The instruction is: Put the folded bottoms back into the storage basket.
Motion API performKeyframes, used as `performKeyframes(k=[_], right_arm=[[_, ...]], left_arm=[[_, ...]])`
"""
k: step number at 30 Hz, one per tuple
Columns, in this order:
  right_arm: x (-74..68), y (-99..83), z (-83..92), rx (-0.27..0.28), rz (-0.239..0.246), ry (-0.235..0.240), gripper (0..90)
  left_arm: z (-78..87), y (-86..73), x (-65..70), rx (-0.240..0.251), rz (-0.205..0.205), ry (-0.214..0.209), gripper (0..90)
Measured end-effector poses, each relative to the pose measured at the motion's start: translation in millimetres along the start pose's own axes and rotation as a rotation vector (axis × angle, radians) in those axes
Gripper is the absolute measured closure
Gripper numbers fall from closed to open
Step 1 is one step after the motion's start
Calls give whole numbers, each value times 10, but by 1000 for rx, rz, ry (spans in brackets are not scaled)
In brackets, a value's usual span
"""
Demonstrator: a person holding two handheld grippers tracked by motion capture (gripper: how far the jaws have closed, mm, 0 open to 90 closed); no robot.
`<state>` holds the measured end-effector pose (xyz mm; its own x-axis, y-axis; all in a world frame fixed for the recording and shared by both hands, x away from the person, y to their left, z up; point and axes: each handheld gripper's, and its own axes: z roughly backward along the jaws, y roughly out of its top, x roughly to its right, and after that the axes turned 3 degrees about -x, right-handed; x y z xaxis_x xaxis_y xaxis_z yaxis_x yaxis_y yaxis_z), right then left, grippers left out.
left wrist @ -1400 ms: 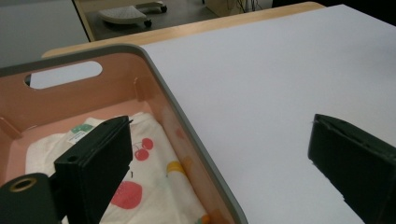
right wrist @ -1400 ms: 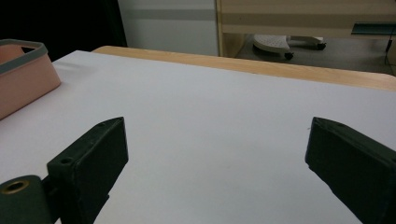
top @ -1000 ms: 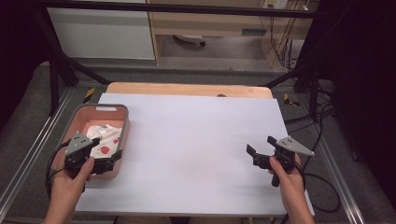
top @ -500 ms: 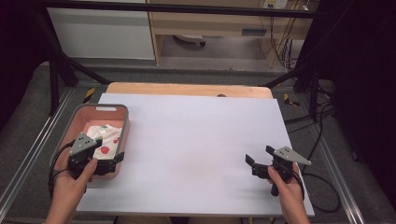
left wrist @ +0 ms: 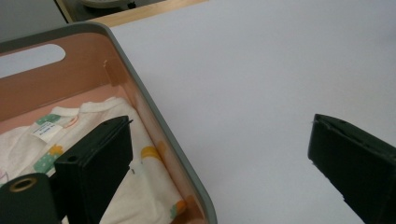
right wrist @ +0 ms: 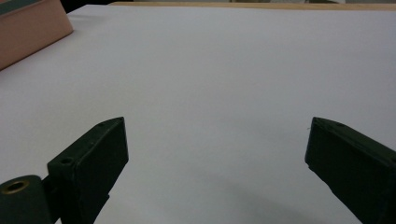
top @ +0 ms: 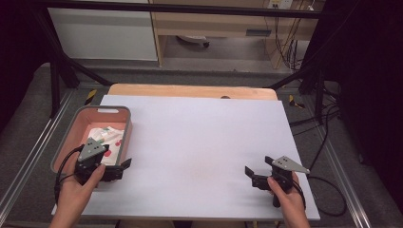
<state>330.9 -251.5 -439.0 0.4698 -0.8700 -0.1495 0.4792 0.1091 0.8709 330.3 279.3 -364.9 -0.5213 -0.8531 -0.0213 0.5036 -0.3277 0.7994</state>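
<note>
One pink plastic bin with a grey rim (top: 69,128) stands at 9 o'clock on the white counter (top: 199,142), holding one folded white patterned cloth (top: 107,137). The left gripper view shows a small label on the cloth (left wrist: 46,130). The left tool (left wrist: 219,163) is wide open across the bin's rim, holding nothing. The right tool (top: 254,176), at 4 o'clock, is wide open and empty

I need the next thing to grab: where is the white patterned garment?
High view, left side: the garment lies inside the pink bin, just beyond the left gripper.
</note>
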Motion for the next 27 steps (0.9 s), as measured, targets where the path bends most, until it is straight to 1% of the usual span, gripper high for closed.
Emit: performKeyframes(k=[1, 4, 7, 9, 12, 15, 18, 21, 24, 25, 27], right_arm=[[-9, -5, -9, -3, 3, 3, 62], [-43, -16, -41, -10, -11, 23, 59], [-88, -30, -88, -29, 4, 33, 59], [-116, -35, -119, -41, 9, 40, 59], [-154, -27, -182, -49, 10, 44, 63], [-206, -17, -262, -71, 32, 58, 62], [-239, -1, -343, -84, 44, 63, 62], [-254, 30, -416, -93, 45, 52, 63], [-267, 57, -470, -104, 38, 39, 67], [-272, 62, -486, -109, 37, 35, 67], [-287, 65, -500, -124, 41, 27, 67]], left_arm=[[-2, -14, 7, -2, -1, 1, 69], [2, -29, 27, -5, 1, 2, 69], [0, -35, 46, -10, -7, -3, 69], [-9, -48, 47, -22, -4, 0, 69], [-4, -72, 34, -10, 11, 16, 72], [-11, -95, 24, -19, 13, 17, 72], [-31, -113, 6, -28, 15, 13, 72], [-38, -120, -2, -26, 22, 14, 72], [-27, -112, -2, -13, 20, 12, 72], [-10, -98, 17, 7, 18, 19, 72], [30, -58, 65, 45, 6, 16, 76]])
